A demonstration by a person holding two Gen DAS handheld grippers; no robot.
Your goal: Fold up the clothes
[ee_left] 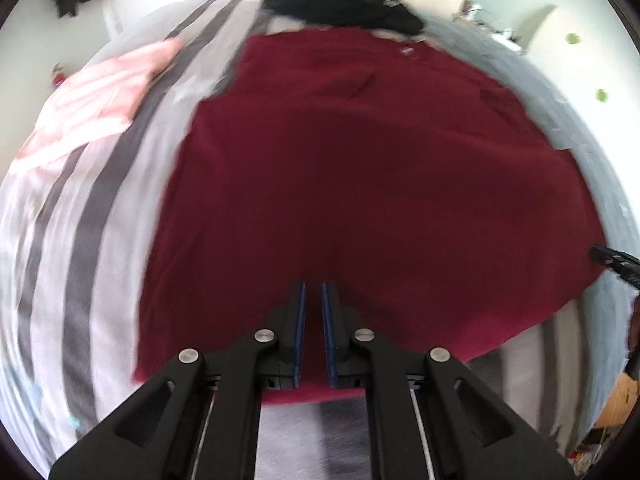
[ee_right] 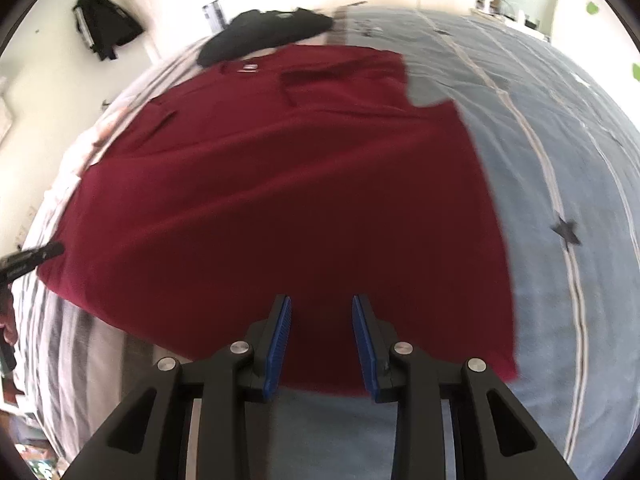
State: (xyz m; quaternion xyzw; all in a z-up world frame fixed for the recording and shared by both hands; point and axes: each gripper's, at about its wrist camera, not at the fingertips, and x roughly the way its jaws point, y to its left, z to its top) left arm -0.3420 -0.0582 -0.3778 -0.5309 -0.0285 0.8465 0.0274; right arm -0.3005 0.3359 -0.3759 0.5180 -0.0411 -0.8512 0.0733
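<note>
Both grippers angle steeply down at the near hem of a red shirt (ee_right: 280, 184) spread flat on the bed (ee_right: 560, 152). Left gripper (ee_left: 313, 292): blue pads nearly together, only a thin slit between them, jaws shut with red cloth seen through the slit, hard to tell if any of it is pinched. Right gripper (ee_right: 321, 304): pads clearly apart, jaws wide enough to show shirt between them, nothing pressed, not gripping. Each gripper's tip shows at the edge of the other's view, so they sit at opposite sides of the hem, well apart. Shirt long axis runs away from the cameras: hem near, collar with a small label far, pointing toward the wall. Sleeves look folded in over the body, right-side one lying across the chest area. Shirt lies over where the striped grey cover (ee_left: 100, 208) meets the blue-grey part of the bed. Black garment (ee_right: 264, 32) just beyond the collar, touching or overlapping it. Pink cloth (ee_left: 100, 92) to the left, apart from the shirt. Both views motion-blurred.
</note>
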